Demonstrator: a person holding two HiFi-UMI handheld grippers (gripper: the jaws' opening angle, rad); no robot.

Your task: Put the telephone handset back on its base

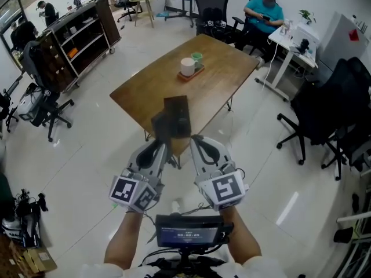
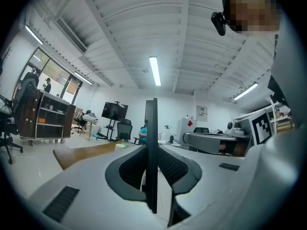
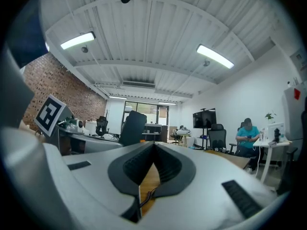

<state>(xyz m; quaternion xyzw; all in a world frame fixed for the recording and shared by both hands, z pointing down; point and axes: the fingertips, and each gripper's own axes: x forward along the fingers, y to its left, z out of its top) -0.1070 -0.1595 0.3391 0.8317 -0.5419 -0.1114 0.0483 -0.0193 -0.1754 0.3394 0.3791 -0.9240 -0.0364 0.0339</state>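
Note:
I see no telephone handset or base in any view. My left gripper (image 1: 168,141) is shut on a thin dark flat panel (image 1: 175,116), which stands upright above the jaws over the near corner of the wooden table (image 1: 220,59). In the left gripper view the panel (image 2: 151,143) shows edge-on, pinched between the pads of the left gripper (image 2: 151,176). My right gripper (image 1: 195,139) is level with the left one, close on its right, shut with nothing in it. In the right gripper view the right gripper (image 3: 153,145) has its jaws meeting, and the panel (image 3: 132,127) stands to the left.
On the table stand a white cup (image 1: 187,66) and a green item (image 1: 197,56) on a small tray (image 1: 192,75). Black office chairs (image 1: 324,112) stand at the right, and a dark shelf unit (image 1: 81,33) at the left. A person sits at a desk (image 1: 264,13) beyond the table.

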